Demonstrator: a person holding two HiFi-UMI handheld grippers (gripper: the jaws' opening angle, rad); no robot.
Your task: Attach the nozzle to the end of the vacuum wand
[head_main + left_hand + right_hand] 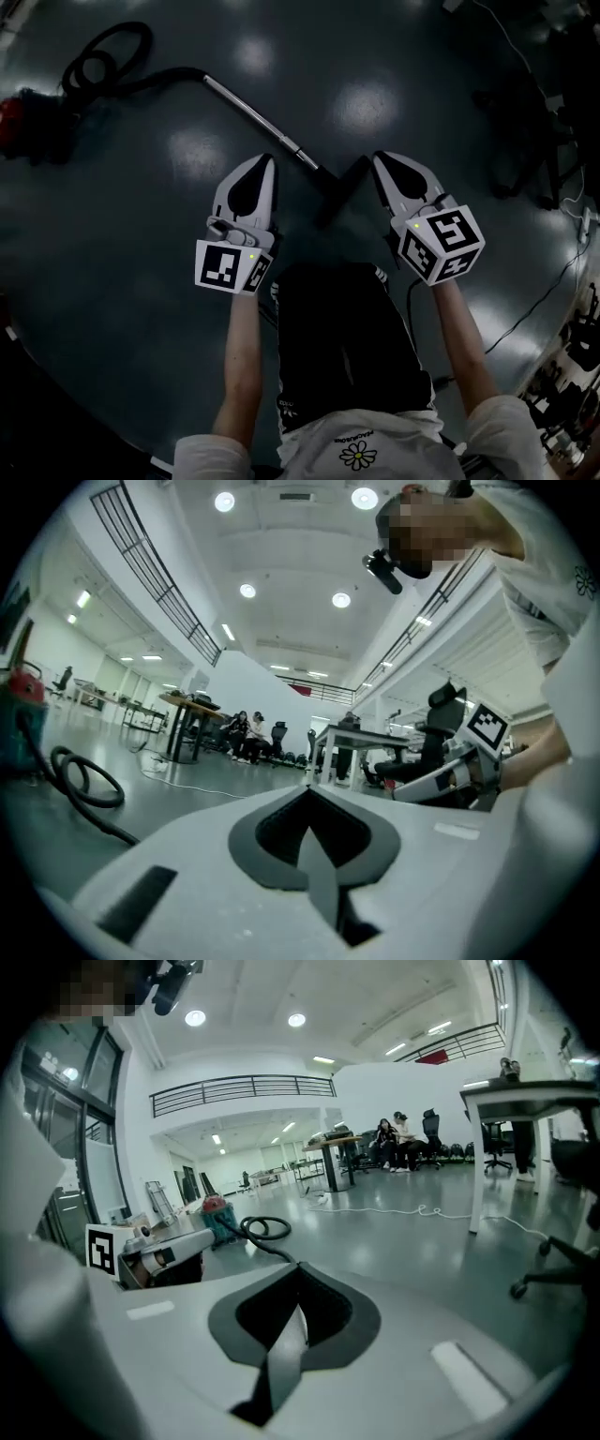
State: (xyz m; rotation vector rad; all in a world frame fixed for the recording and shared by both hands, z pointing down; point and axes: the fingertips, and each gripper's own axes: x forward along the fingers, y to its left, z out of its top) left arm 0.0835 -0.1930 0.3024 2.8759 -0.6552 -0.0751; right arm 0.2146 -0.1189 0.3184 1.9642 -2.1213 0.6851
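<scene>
A metal vacuum wand (258,117) lies on the dark floor, running from the black hose (103,56) towards me. Its near end meets a black nozzle (339,192) that lies between my two grippers; I cannot tell whether the two are joined. The red vacuum cleaner (21,122) sits far left. My left gripper (265,161) is held up over the floor left of the nozzle, shut and empty. My right gripper (381,159) hovers right of the nozzle, also shut and empty. The left gripper (307,787) and right gripper (298,1267) views show closed jaws with nothing between them.
Cables (548,281) trail over the floor at the right, near dark equipment (534,141). Tables (525,1101) and seated people (394,1143) are far off in the hall. The hose coil (89,785) lies left of my left gripper. My own legs (342,337) are below the grippers.
</scene>
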